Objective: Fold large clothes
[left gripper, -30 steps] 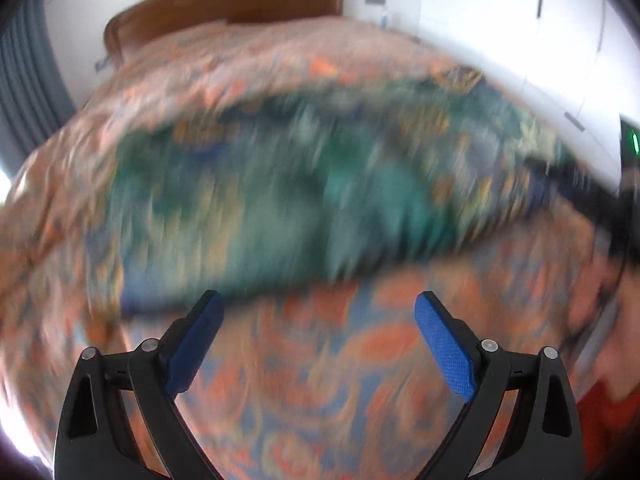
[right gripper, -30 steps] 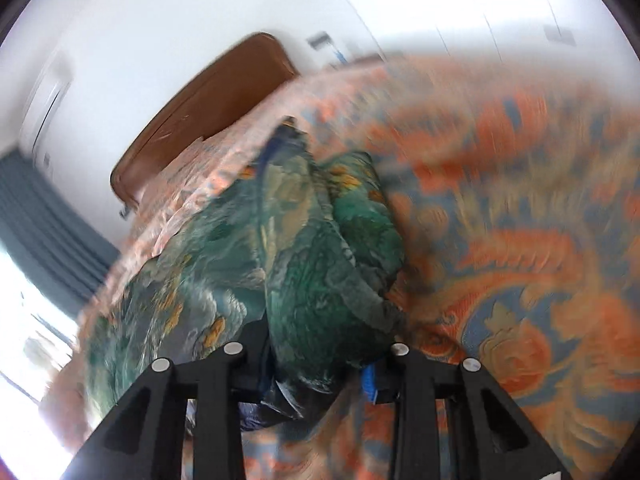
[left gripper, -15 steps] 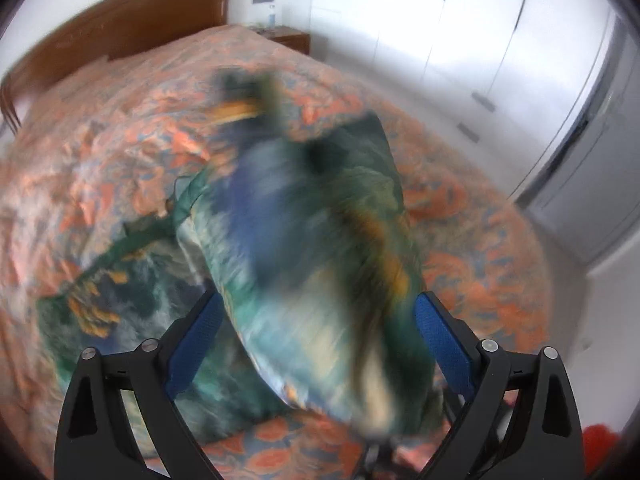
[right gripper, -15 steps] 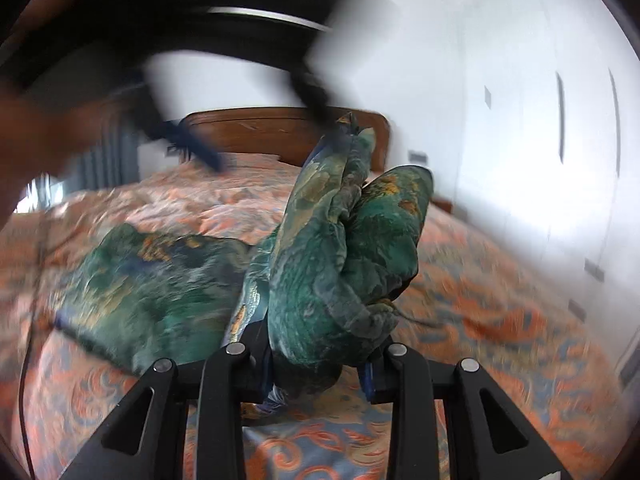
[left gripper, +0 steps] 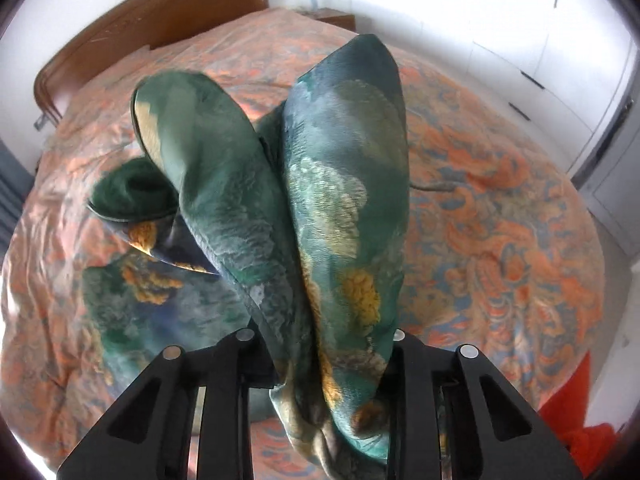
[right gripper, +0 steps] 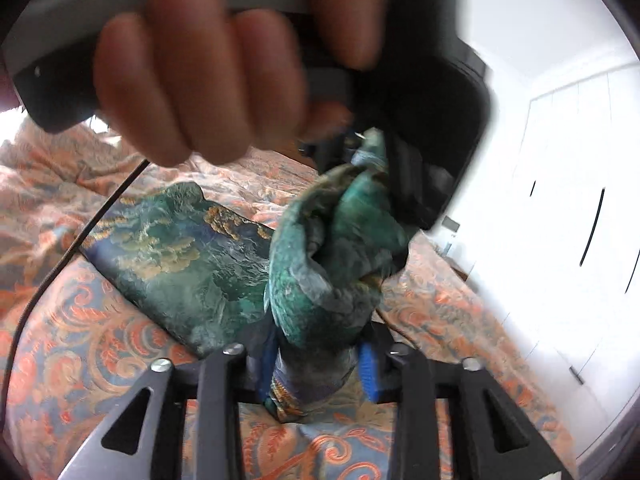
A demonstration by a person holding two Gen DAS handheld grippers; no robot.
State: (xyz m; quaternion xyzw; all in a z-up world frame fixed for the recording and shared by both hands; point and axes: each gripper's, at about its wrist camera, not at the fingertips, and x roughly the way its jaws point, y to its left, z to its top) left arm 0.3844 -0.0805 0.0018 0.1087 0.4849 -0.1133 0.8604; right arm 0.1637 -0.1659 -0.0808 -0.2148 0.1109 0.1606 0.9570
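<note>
A large green cloth [left gripper: 340, 200] with gold and blue patches is bunched upright between the fingers of my left gripper [left gripper: 320, 344], whose jaws are closing and pinch it. Its pads are hidden by the fabric. In the right wrist view the same cloth [right gripper: 180, 264] lies partly flat on the bed and rises in a twisted bundle. My right gripper [right gripper: 316, 364] has the bundle's lower end between its blue pads [right gripper: 368, 368]; its jaws are opening and the right pad stands just off the fabric. A hand [right gripper: 200, 80] holds the left gripper [right gripper: 360, 148] on the bundle's top.
The bed's orange and blue paisley cover [left gripper: 500, 240] spreads all around. A brown headboard [left gripper: 140, 12] and a nightstand [left gripper: 332, 18] stand at the far end, white wardrobe doors [left gripper: 520, 40] to the right. A black cable [right gripper: 60, 264] trails over the cover at left.
My left gripper's jaws went from wide apart to pinched on the raised cloth. The right gripper's jaws have spread slightly. The hand with the left gripper came close above the bundle.
</note>
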